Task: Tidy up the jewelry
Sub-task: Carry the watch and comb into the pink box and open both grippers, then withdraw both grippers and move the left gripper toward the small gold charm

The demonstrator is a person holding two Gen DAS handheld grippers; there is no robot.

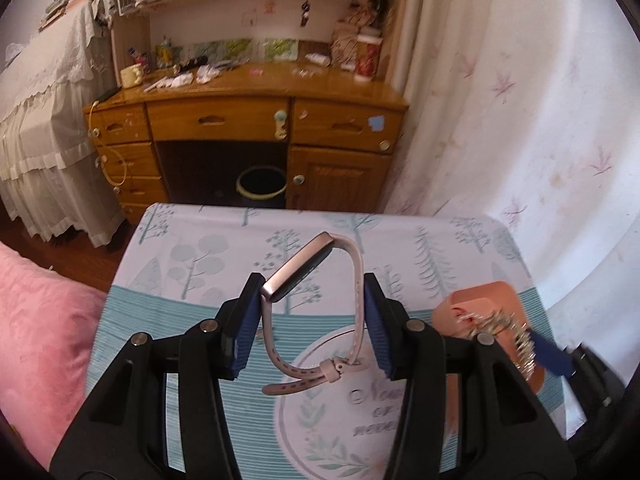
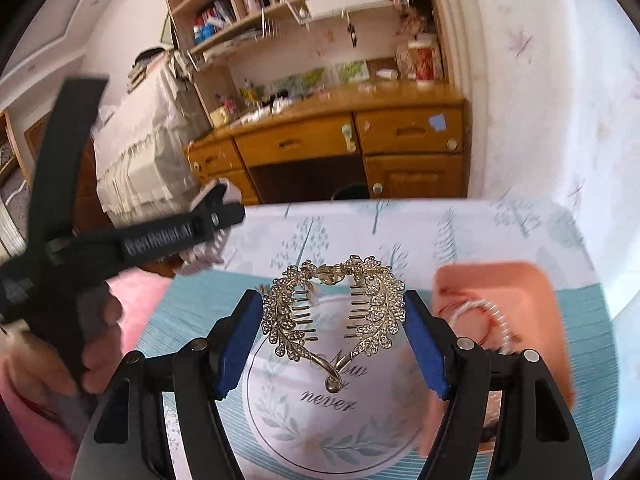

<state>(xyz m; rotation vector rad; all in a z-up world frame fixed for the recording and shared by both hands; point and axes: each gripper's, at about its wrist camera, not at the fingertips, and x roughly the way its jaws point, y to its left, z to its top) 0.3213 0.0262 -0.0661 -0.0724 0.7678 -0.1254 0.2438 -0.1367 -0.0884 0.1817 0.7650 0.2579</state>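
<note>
My left gripper (image 1: 314, 300) is shut on a pink-strapped watch (image 1: 304, 268), holding it above the tree-print tablecloth (image 1: 192, 264). My right gripper (image 2: 334, 318) is shut on a gold rhinestone hair claw clip (image 2: 334, 308), held open above the cloth. A pink jewelry tray (image 2: 532, 292) lies at the right of the table with a coiled hair tie (image 2: 486, 312) in it. In the left wrist view the tray (image 1: 480, 300) shows at the right with the clip (image 1: 508, 330) and the right gripper's blue pad over it. The left gripper (image 2: 212, 208) shows at the left of the right wrist view.
A wooden desk (image 1: 248, 116) with drawers and cluttered shelves stands beyond the table, with a bin (image 1: 262, 186) under it. A white curtain (image 1: 520, 100) hangs at the right. Pink bedding (image 1: 36, 336) lies to the left, and a lace-covered piece of furniture (image 1: 44, 120) stands at the far left.
</note>
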